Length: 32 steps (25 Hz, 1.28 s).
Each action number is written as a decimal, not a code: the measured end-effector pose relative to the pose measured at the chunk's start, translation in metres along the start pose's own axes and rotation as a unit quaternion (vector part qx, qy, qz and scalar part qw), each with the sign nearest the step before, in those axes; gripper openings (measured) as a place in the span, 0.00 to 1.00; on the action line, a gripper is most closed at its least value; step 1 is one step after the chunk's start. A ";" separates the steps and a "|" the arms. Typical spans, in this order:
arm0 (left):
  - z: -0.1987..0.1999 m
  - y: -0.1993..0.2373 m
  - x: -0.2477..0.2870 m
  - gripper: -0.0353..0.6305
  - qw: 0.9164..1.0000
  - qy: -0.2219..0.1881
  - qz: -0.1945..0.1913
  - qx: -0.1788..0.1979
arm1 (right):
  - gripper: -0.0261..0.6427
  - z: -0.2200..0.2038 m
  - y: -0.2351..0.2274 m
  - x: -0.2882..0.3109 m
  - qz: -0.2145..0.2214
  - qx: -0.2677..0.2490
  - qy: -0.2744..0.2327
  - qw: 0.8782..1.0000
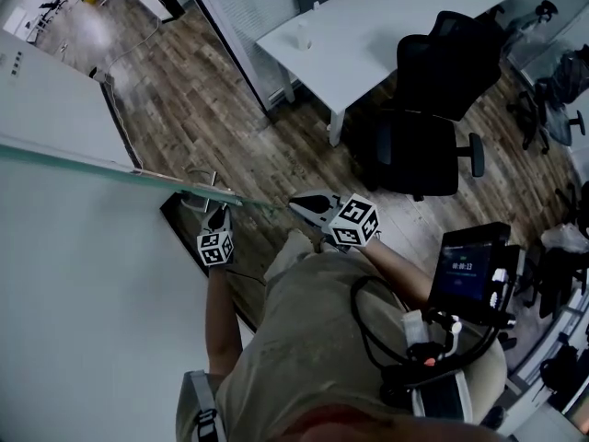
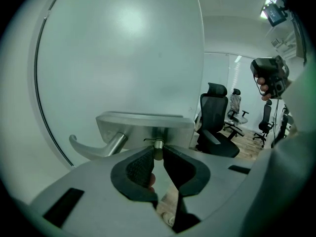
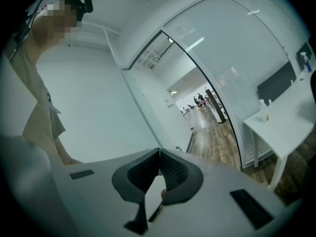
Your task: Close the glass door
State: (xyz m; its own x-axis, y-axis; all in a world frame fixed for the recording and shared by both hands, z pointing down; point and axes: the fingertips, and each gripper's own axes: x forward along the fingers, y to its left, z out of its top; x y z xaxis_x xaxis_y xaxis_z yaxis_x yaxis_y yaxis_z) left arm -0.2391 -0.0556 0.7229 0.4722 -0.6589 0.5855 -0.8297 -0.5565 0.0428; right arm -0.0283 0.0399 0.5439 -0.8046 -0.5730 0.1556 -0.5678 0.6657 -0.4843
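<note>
At the left, the left forearm [image 1: 218, 316] is stretched forward and the left gripper [image 2: 157, 157] is tipped downward at the glass door [image 2: 123, 48]. Its jaws are seen pinching a short metal stub [image 2: 158, 150] under the lock plate [image 2: 143, 125]. One door is counted, stood upright, its top edge run from the head view's left border to the free edge just before the person. One lever handle [image 2: 94, 149] is pointed left, away from that free edge, its long axis about level. Further right, the right gripper [image 3: 159, 157] is held roughly level, apart from the door, jaws pressed together on nothing. One white desk [image 1: 368, 17] and one black chair [image 1: 433, 109] are seen beyond.
</note>
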 end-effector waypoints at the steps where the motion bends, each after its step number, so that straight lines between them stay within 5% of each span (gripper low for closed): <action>1: 0.003 -0.001 0.002 0.17 1.000 -0.001 -0.005 0.003 | 0.07 0.000 0.002 0.005 0.002 -0.001 0.001 1.000; 15: 0.015 -0.007 0.023 0.16 0.996 0.010 -0.072 0.044 | 0.07 0.041 0.014 0.065 -0.021 -0.029 -0.015 0.999; 20: 0.013 -0.011 0.031 0.17 0.994 -0.007 -0.096 0.047 | 0.07 0.022 0.006 0.084 -0.031 -0.017 -0.015 0.999; 32: 0.030 -0.017 0.051 0.17 0.993 0.011 -0.103 0.055 | 0.07 0.044 -0.018 0.098 -0.036 -0.024 -0.035 0.998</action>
State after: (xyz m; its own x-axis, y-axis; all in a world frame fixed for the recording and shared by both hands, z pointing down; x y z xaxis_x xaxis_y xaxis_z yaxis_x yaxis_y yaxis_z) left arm -0.1926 -0.0949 0.7275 0.6207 -0.5158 0.5905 -0.6788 -0.7305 0.0754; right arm -0.0888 -0.0492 0.5297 -0.7477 -0.6515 0.1281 -0.6335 0.6422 -0.4316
